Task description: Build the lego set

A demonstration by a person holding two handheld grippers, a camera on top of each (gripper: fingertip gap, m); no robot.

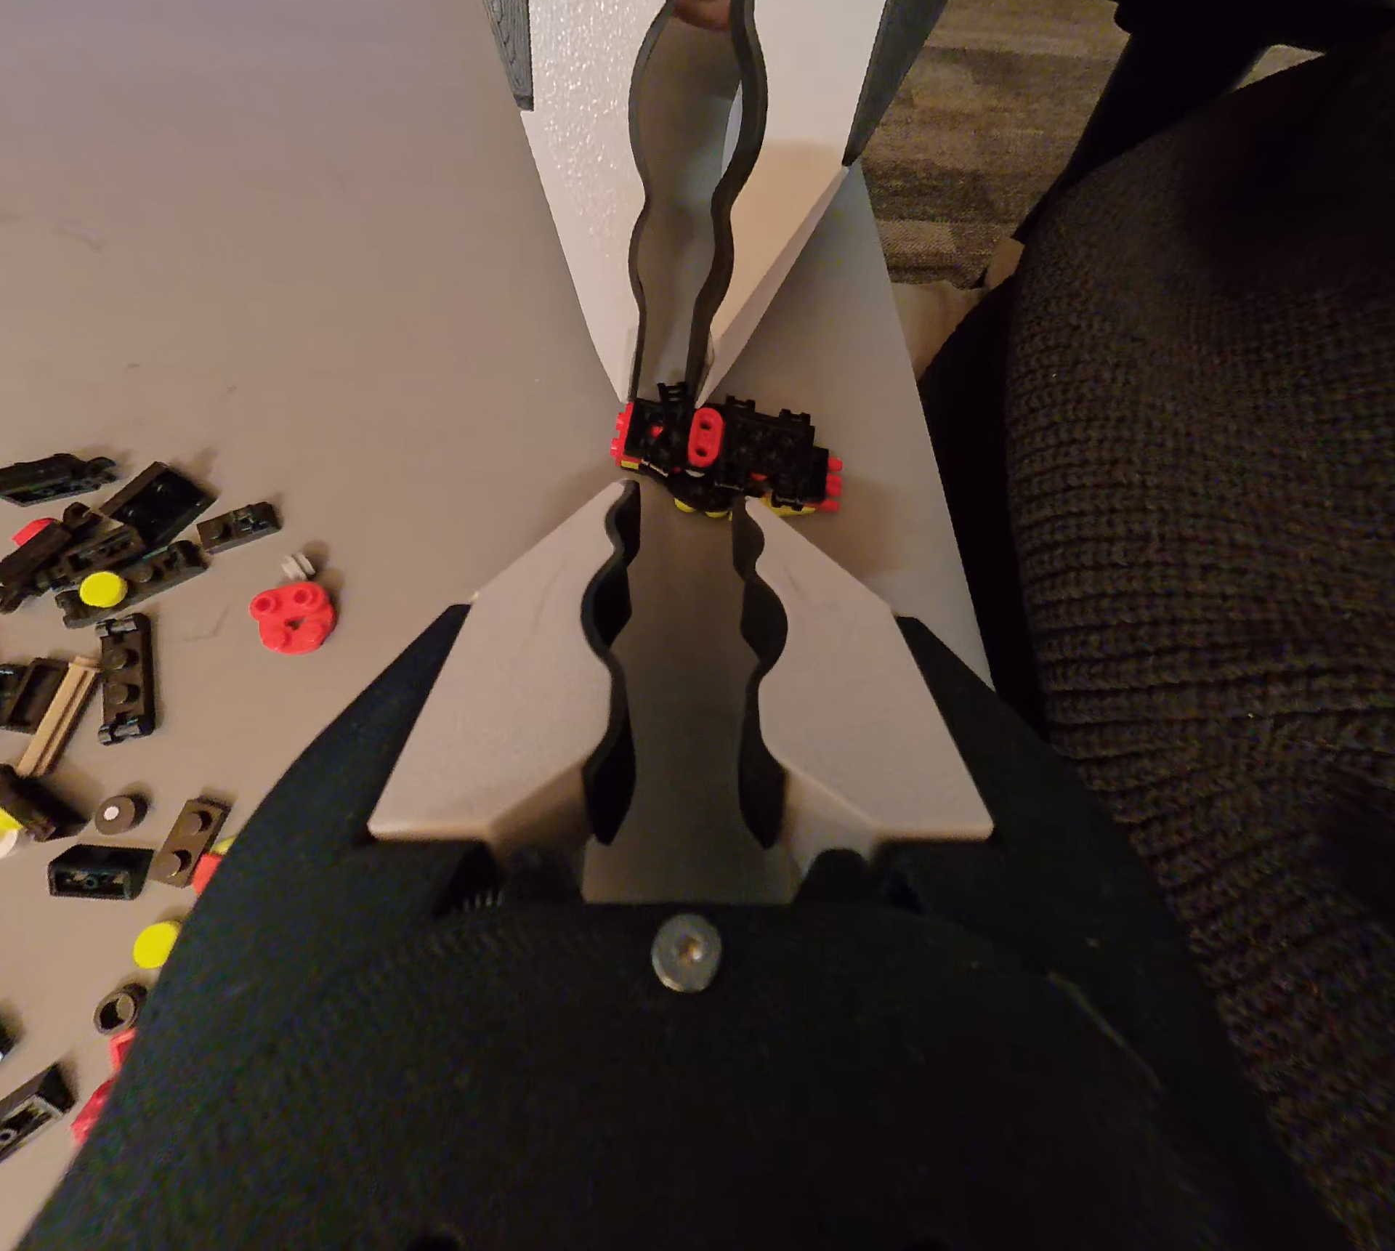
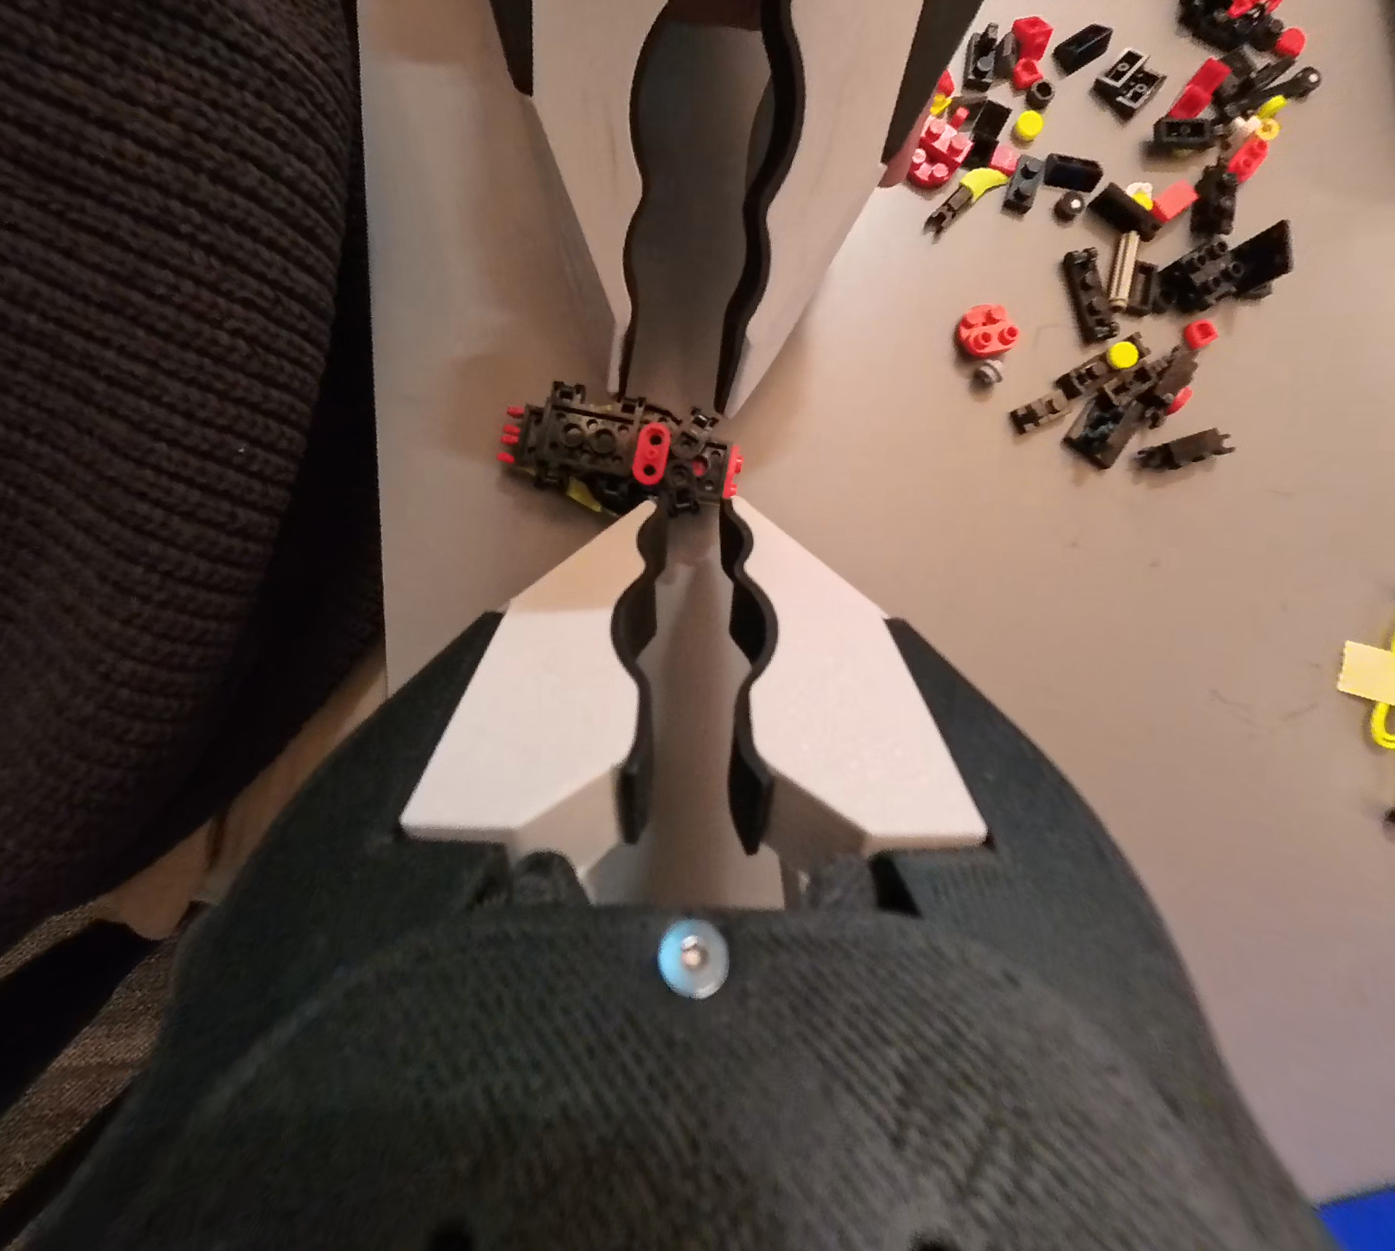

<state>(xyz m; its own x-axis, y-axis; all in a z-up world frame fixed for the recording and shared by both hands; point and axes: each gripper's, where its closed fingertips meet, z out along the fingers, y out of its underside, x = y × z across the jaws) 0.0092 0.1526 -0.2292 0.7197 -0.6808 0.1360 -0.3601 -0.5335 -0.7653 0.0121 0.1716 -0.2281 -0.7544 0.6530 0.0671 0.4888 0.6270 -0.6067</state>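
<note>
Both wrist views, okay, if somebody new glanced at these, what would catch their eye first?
Probably the small black, red and yellow brick model at the centre of each view, with the left gripper and right gripper closing in on it tip to tip from opposite sides, above the grey table. Next, the loose bricks scattered on that table, including a round red piece.

Loose bricks [image 2: 1132,143] one side; table [image 2: 981,686] elsewhere free.

Black-red-yellow brick model [image 1: 725,460]; grey table [image 1: 302,233]; red round brick [image 1: 293,617].
</note>
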